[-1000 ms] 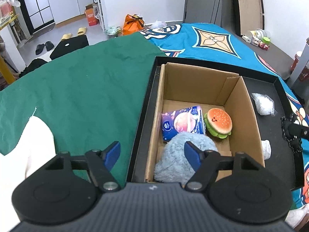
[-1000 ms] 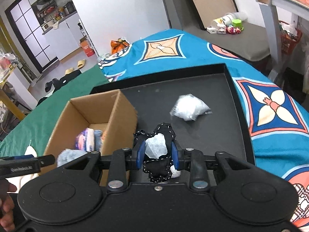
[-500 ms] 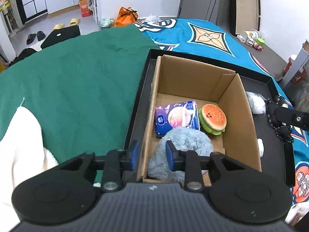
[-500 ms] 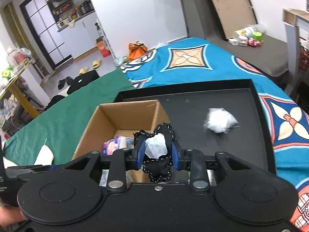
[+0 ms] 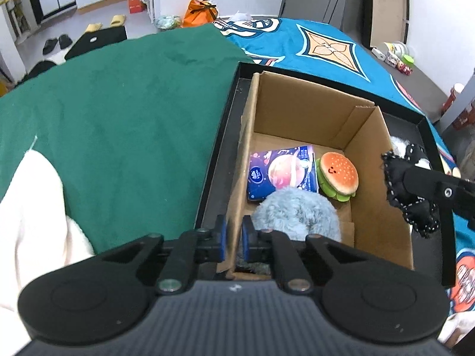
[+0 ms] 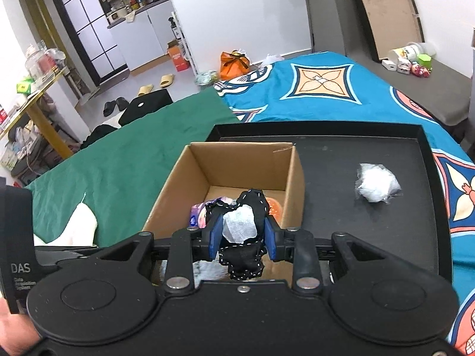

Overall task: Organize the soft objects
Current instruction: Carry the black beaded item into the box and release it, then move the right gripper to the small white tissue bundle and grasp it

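The right tool point(image 6: 241, 234) has its pads pressed on a black pouch point(image 6: 243, 228) with white stitching and a white label, holding it above the open cardboard box point(image 6: 196, 175), which stands in a black tray point(image 6: 415, 136) on the bed. The left tool point(image 5: 233, 238) is closed as far as it goes on the near left wall of the box, probably to steady it. The pouch looks light and limp, so a hold on its thick middle seems best, because the loose ends hang down and may catch on the box rim.
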